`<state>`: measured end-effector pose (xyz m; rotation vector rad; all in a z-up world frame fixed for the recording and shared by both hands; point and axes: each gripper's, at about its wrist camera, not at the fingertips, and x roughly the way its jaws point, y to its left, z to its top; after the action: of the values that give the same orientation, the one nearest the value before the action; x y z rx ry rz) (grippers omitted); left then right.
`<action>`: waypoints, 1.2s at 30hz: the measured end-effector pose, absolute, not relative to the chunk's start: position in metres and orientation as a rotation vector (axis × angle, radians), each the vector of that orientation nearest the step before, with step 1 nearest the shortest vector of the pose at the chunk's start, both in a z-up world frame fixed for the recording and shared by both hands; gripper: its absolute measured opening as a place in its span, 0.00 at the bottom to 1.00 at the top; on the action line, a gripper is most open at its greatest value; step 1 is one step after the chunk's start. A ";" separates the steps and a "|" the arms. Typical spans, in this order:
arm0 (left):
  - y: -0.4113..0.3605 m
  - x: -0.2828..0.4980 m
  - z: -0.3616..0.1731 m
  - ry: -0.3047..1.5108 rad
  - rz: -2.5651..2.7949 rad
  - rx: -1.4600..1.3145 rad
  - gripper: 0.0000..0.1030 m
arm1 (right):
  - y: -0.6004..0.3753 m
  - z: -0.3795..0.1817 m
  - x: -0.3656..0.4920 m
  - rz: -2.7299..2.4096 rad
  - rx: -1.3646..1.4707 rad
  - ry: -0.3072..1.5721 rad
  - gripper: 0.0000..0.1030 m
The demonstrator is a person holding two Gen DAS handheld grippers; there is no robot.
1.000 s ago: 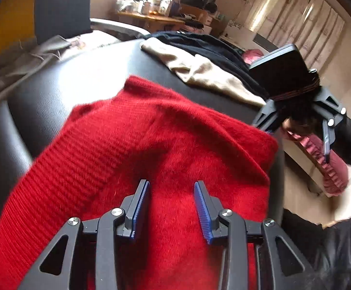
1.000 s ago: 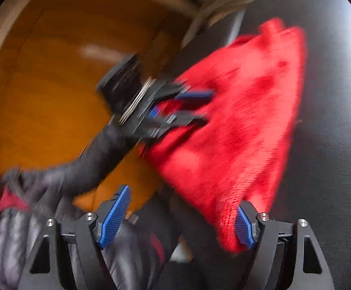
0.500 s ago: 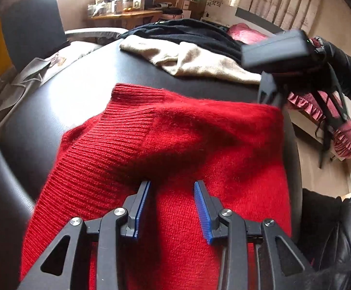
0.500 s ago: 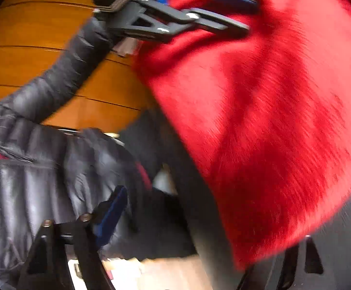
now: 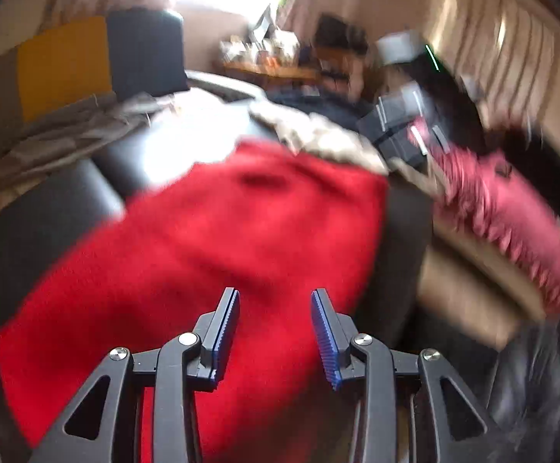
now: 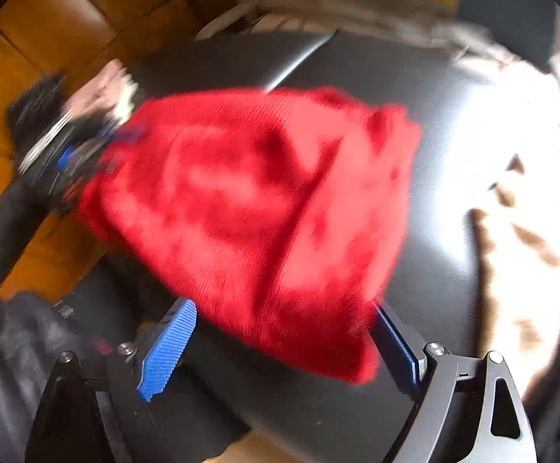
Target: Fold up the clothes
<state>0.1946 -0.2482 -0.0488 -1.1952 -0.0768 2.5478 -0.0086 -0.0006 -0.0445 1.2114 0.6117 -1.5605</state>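
A red knitted sweater (image 5: 241, 239) lies folded on a black leather seat (image 5: 68, 208). In the left wrist view my left gripper (image 5: 275, 298) hovers open over the sweater's near part, with nothing between its blue pads (image 5: 328, 339). My right gripper (image 5: 403, 127) shows blurred at the far right, past the sweater's corner. In the right wrist view the sweater (image 6: 264, 212) fills the middle, and my right gripper (image 6: 282, 306) is wide open with the sweater's near corner lying between its fingers. The left gripper (image 6: 68, 142) is a blur at the sweater's left edge.
A beige garment (image 5: 318, 139) and dark clothes (image 5: 318, 102) lie behind the sweater. A dark red fringed cushion (image 5: 503, 223) sits right of the seat. Grey cloth (image 5: 68, 135) drapes the left side. Wooden floor (image 6: 29, 38) is beside the seat; a black padded sleeve (image 6: 10, 347) is close.
Both cameras have swung and blur. The right gripper has turned from the floor side to face across the sweater, its corner now between the fingers. The sweater stays on the seat.
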 end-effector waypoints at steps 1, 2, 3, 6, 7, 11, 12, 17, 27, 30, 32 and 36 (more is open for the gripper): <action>-0.239 0.207 -0.058 -0.071 2.518 -1.226 0.37 | -0.002 -0.038 -0.008 -1.630 1.171 0.686 0.88; -0.230 0.221 -0.068 -0.078 2.491 -1.243 0.37 | -0.005 -0.033 -0.009 -1.713 1.135 0.787 0.88; -0.222 0.225 -0.076 -0.069 2.482 -1.252 0.37 | -0.008 -0.030 -0.008 -1.800 1.104 0.900 0.88; -0.202 0.231 -0.094 -0.014 2.487 -1.267 0.37 | -0.012 -0.016 -0.005 -1.802 1.102 0.783 0.88; -0.198 0.228 -0.095 0.006 2.510 -1.256 0.37 | -0.016 -0.012 0.001 -1.745 1.098 0.697 0.88; -0.195 0.210 -0.097 0.014 2.620 -1.205 0.44 | -0.076 -0.035 0.047 -1.631 1.030 0.766 0.88; -0.195 0.206 -0.098 0.023 2.644 -1.202 0.44 | -0.088 -0.043 0.053 -1.629 1.010 0.801 0.88; -0.186 0.218 -0.107 0.197 2.539 -1.218 0.42 | -0.146 -0.096 0.052 -1.732 0.886 1.097 0.88; -0.194 0.240 -0.100 0.202 2.403 -1.269 0.37 | -0.151 -0.125 -0.027 -1.872 1.092 0.753 1.00; -0.218 0.259 -0.087 -0.003 2.474 -1.244 0.37 | -0.146 -0.120 -0.027 -1.871 1.073 0.739 1.00; -0.247 0.272 -0.080 -0.198 2.602 -1.191 0.38 | -0.142 -0.117 -0.025 -1.871 1.074 0.713 1.00; -0.309 0.296 -0.073 -0.644 2.820 -1.024 0.42 | -0.127 -0.109 -0.023 -1.905 1.058 0.665 1.00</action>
<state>0.2959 -0.3093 -0.0727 -1.0243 -0.6442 2.8203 -0.0228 -0.1273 -0.1089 1.0578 0.6650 -1.9048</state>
